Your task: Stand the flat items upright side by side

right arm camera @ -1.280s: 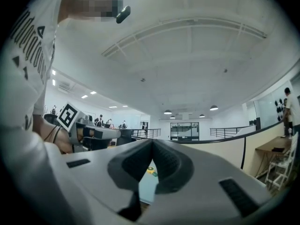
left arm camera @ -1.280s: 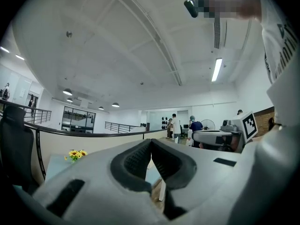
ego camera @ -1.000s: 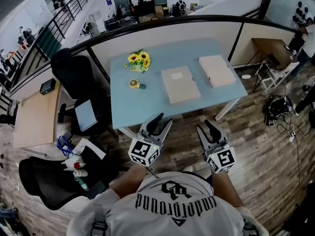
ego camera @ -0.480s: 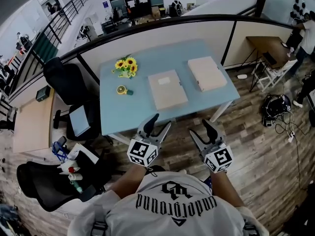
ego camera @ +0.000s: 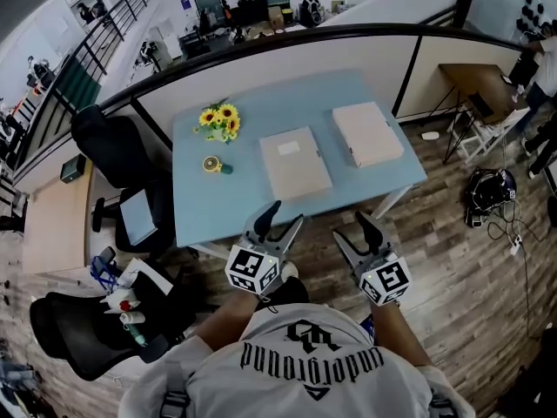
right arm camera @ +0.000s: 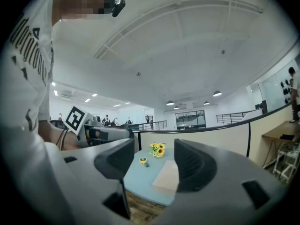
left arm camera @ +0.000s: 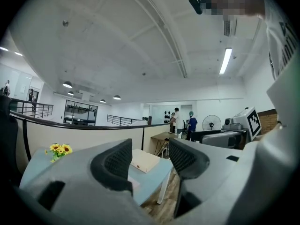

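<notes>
I count two flat beige boxes on the light-blue bench (ego camera: 218, 207): left box (ego camera: 296, 162), right box (ego camera: 367, 133). My left gripper (ego camera: 285, 213) has its fingers opening; my right gripper (ego camera: 352, 226) has them spread. Both are empty.

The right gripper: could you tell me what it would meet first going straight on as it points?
Probably the beige flat box on the blue table, centred between the right gripper's open fingers; nothing nearer shows, though depth is unclear.

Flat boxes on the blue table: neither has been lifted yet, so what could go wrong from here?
1. The near box lies flat close to the table's front edge; prying it up might slide it off.
2. The far box lies apart from it, so a thin box stood up alone could topple.
3. The sunflowers could get knocked.
</notes>
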Demonstrator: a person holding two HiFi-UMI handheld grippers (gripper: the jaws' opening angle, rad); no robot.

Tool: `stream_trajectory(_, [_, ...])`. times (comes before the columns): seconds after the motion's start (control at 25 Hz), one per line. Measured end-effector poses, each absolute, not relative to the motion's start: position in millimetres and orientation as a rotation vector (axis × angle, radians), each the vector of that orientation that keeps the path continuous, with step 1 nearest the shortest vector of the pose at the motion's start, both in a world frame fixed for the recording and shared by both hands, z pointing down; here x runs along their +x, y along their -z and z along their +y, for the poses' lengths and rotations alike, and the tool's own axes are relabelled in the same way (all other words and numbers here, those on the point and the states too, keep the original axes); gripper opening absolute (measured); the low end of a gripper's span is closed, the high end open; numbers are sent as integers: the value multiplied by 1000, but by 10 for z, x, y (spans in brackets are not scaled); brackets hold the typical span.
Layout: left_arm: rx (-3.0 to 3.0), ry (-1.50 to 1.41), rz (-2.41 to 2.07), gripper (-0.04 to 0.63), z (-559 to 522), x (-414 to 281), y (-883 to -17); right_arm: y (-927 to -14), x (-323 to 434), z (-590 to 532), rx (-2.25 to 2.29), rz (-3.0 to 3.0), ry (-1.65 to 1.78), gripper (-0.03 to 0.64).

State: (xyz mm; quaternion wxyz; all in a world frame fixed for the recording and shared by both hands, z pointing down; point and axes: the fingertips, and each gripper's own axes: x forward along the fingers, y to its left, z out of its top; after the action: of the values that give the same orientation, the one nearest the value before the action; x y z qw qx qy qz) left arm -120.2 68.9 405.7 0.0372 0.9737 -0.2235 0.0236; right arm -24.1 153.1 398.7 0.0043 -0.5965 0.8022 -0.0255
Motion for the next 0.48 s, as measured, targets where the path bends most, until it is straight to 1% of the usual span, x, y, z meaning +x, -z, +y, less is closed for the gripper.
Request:
stream_trajectory(0.24, [2977, -63, -712, 256, 110, -1195, -4038, -3959, -219, 929, -1850, 2547, 71, 256])
stream_trajectory(0.48, [2959, -45, -762, 259, -622, -1352, -4025, -3954, -365, 131, -1797, 2597, 75, 256])
